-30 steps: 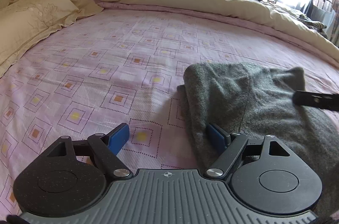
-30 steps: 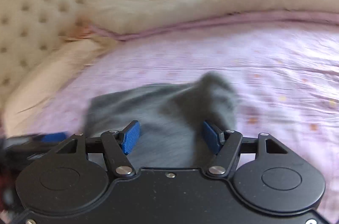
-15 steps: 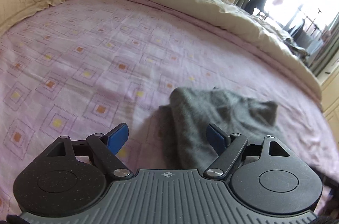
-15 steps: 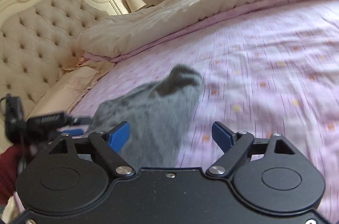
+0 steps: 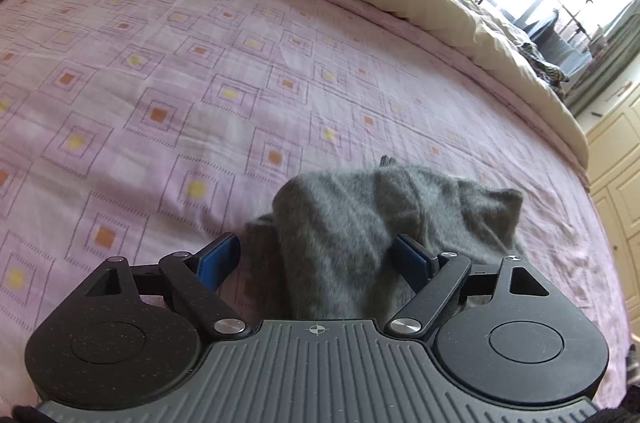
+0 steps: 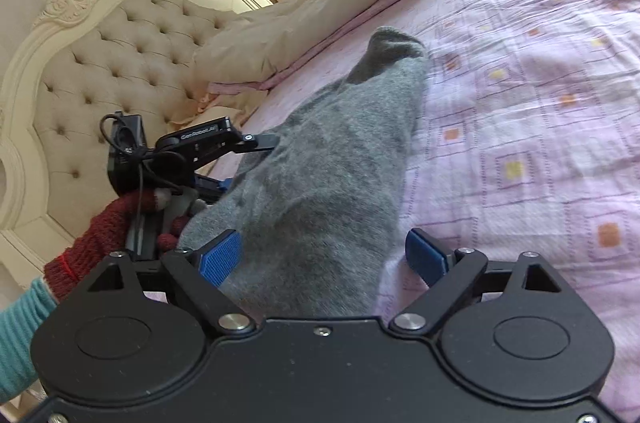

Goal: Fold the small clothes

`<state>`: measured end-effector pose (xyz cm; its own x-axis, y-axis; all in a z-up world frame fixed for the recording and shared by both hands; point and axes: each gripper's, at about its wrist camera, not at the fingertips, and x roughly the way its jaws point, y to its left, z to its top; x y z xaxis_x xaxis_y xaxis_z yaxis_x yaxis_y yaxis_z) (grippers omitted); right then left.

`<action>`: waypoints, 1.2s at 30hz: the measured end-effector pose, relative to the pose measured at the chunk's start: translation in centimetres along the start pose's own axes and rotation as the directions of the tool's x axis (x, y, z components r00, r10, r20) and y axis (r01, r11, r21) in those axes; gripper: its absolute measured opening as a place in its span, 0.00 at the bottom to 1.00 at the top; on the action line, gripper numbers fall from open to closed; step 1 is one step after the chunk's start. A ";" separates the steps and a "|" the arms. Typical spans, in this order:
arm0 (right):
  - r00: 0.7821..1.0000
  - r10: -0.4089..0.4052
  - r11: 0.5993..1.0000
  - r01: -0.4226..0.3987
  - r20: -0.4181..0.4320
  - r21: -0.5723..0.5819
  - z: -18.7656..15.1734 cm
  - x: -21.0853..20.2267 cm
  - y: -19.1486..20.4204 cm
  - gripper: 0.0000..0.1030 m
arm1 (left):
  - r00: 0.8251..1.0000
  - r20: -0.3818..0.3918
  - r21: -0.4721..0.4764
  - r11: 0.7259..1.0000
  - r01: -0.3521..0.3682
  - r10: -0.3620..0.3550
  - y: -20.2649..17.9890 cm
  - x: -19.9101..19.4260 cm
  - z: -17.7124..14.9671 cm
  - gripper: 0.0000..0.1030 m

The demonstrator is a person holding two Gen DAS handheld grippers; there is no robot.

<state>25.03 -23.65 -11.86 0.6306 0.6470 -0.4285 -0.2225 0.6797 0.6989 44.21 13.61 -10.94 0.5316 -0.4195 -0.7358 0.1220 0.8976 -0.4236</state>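
Right wrist view | grey garment [image 6: 320, 159] on bed [image 6: 540, 103], long axis running forward from right tool [image 6: 322, 257] | both tools spread wide, gripping nothing | left tool [image 5: 318, 257] straddles garment's near edge | right seems nearer.

Grey sock [image 6: 320, 183] on pink bedsheet [image 6: 520, 83]
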 end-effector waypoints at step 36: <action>0.998 -0.034 0.985 0.043 -0.060 0.168 -12.0 -17.8 3.5 0.39 | 0.964 -0.141 0.061 0.970 0.234 -0.224 -8.7 -8.0 -15.3 0.19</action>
<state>4.13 -28.69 -8.67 0.5922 0.6433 -0.4853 -0.0670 0.6395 0.7659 26.09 7.09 -9.40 0.3669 -0.6247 -0.6893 0.2945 0.7809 -0.5509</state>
